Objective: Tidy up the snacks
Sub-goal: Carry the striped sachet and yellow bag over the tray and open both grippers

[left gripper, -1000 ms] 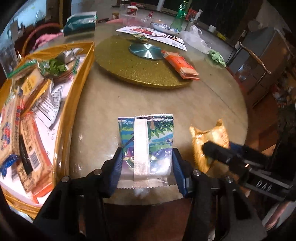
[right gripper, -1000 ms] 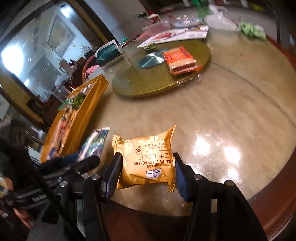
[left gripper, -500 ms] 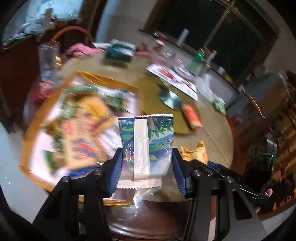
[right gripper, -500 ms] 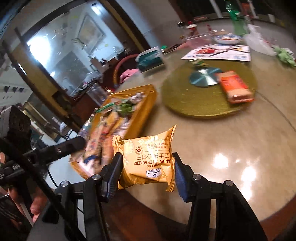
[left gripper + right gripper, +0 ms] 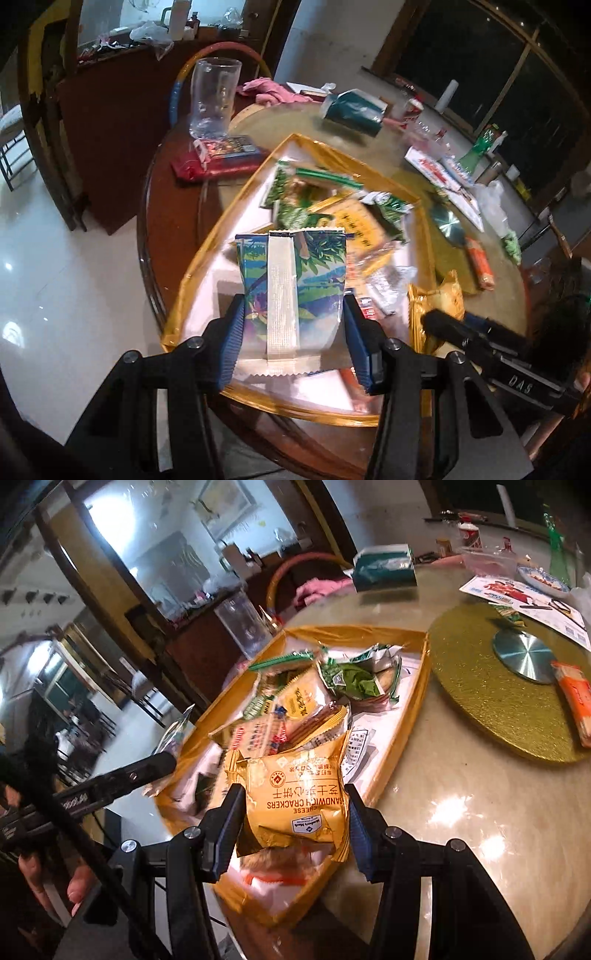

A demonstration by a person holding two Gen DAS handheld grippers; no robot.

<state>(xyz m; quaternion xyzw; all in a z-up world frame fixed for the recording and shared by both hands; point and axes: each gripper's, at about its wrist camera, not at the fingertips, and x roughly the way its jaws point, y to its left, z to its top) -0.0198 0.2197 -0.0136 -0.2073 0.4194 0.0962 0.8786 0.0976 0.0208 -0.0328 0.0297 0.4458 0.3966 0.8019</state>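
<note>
Round marble table [image 5: 461, 775], gold snack tray [image 5: 402, 716], gold turntable [image 5: 480, 686], leaflets [image 5: 517, 594]

Both cameras sit just behind their own fingers, looking steeply down from close above the near edge of the round table [image 5: 258, 122]. The left view faces the gold tray [image 5: 192, 273] at centre frame; the right view has the same tray [image 5: 402, 716] at centre left. Both also share the gold turntable [image 5: 480, 701], at right in each frame.
</note>
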